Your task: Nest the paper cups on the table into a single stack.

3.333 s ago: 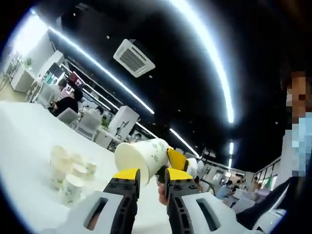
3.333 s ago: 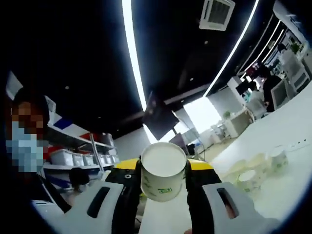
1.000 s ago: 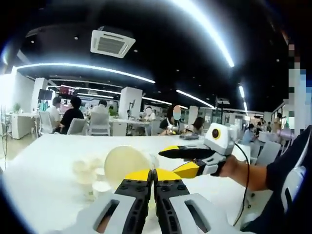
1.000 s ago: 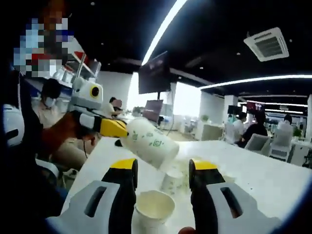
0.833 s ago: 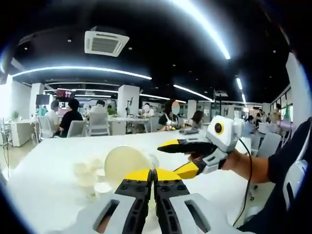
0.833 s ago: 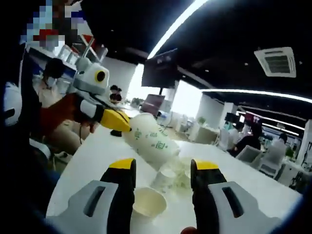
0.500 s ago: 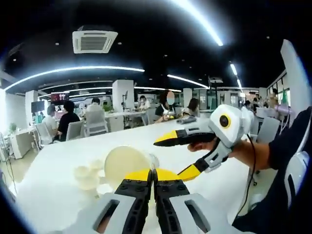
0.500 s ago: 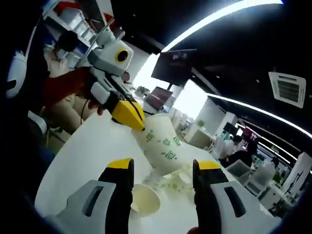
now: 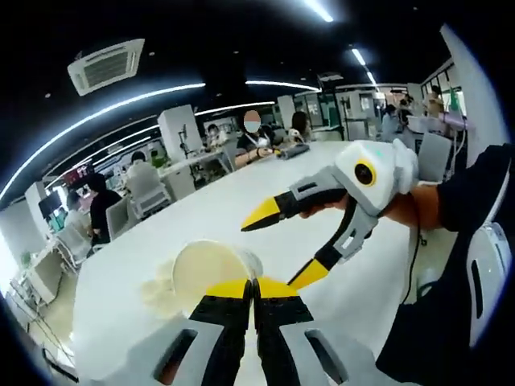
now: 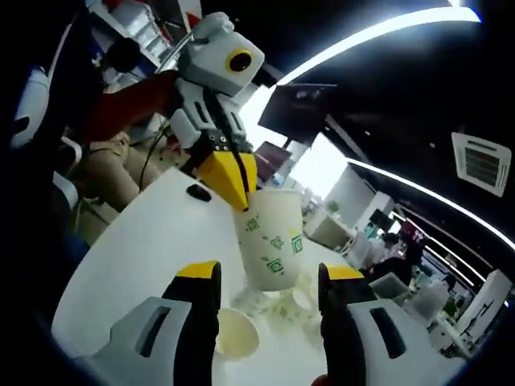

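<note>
White table [image 9: 121, 273], left tongs [image 10: 233, 189] clenched on upright paper cup [image 10: 272, 237], right tongs [image 9: 278, 245] spread wide, holding nothing.

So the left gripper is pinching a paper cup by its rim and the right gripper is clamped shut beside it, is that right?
Not quite. The left gripper does pinch the paper cup by its rim, but the right gripper is wide open, not shut. The left gripper view shows its two yellow-tipped fingers spread far apart above the white table, holding nothing.
</note>
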The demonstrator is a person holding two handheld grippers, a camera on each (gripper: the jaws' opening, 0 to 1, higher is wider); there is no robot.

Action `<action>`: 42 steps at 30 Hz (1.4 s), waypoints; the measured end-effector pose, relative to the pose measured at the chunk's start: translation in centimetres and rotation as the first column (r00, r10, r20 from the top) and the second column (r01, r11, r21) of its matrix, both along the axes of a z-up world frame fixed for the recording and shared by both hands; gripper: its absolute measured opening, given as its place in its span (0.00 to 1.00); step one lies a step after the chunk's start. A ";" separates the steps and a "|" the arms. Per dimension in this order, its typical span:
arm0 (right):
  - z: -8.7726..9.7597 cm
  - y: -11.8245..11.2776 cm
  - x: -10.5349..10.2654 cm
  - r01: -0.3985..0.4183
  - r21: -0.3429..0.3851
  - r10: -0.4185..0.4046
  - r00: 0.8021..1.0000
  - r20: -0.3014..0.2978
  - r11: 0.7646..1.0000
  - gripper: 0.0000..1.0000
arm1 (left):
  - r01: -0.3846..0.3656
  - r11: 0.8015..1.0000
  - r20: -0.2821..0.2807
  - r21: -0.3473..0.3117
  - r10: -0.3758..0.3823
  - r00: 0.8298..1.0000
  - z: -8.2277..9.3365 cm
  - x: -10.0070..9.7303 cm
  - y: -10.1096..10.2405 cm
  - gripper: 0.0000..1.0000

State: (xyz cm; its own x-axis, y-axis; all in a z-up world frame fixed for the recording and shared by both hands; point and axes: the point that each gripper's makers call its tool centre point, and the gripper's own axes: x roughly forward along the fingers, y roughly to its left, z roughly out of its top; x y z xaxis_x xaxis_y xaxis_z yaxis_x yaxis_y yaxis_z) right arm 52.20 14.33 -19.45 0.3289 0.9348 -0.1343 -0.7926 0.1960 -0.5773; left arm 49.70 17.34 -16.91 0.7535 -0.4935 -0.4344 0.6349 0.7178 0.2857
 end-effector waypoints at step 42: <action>-0.9 0.5 0.7 -0.016 0.159 0.046 0.981 -0.190 0.987 0.45 | 0.167 0.930 -0.239 0.326 -0.090 0.967 -1.4 0.9 -4.8 0.02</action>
